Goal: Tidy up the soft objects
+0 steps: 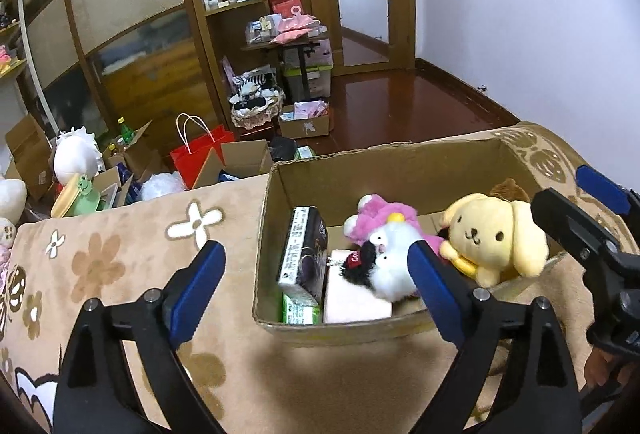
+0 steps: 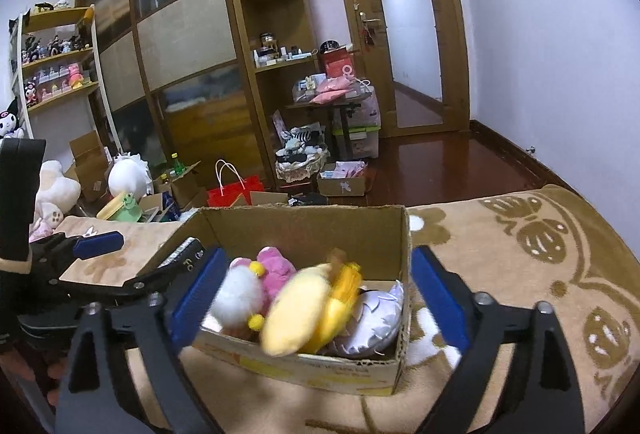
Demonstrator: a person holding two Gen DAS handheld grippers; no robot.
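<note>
the yellow dog (image 1: 494,236) lies in the box (image 1: 384,162) at its 3 o'clock side, head propped on the near rim, with the white plush (image 1: 390,254) in a pink hood just at its 9 o'clock. in the right wrist view the dog shows blurred, so it may not be settled. the box sits on a beige blanket (image 1: 120,254) with flower prints.

the left tongs (image 1: 316,292) are released, nothing between the pads, hovering at the box's near rim. the right tongs (image 2: 318,298) are also spread wide, empty, framing the box.

risks, as i judge them: the dog leans on the rim and could tip out onto the blanket if either tongs bumps it or the box. the two tongs are close together and could knock each other. a carton (image 1: 302,248) stands upright at 9 o'clock inside the box and could topple onto the plush.

writing: the carton has fine print, too small to read. the white plush bears a red tag starting "co", the rest hidden.
</note>
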